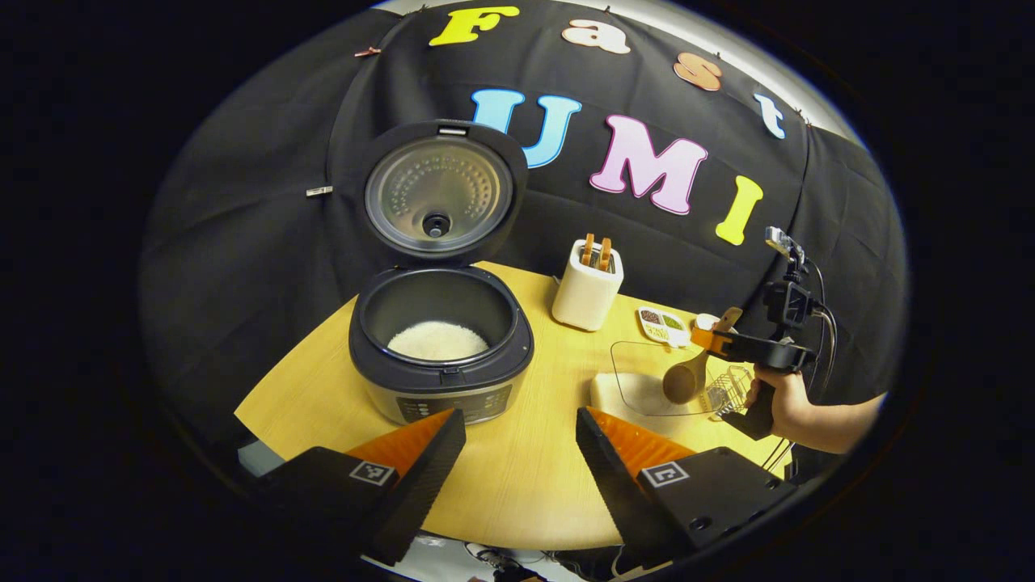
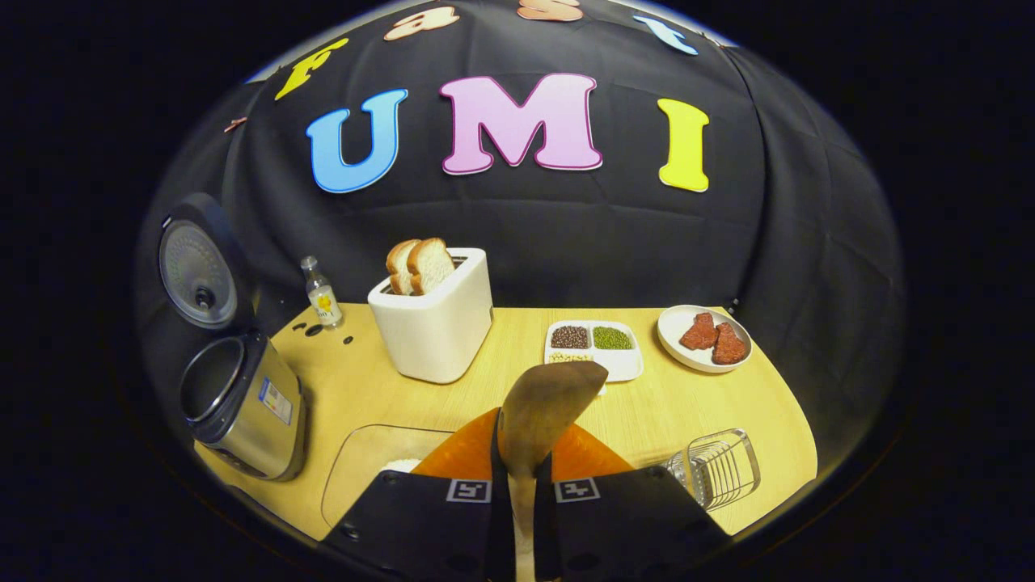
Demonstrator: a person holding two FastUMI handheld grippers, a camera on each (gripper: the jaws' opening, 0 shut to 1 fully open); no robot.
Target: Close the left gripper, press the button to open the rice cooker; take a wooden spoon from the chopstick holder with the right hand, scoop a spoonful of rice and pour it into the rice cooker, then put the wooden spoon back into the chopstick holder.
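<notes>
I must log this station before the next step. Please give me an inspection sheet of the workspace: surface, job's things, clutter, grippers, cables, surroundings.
Surface: wooden table, a few dark spots near the small bottle.
Job's things: rice cooker open, lid up, white rice inside; wooden spoon held by its handle; wire chopstick holder near the table edge; clear rice container with its lid up.
Clutter: toaster with bread, divided tray of beans, plate of red pieces.
Grippers: left gripper open, holding nothing; right gripper shut on the spoon.
Cables: black cable at the right gripper.
Surroundings: black cloth wall.
</notes>
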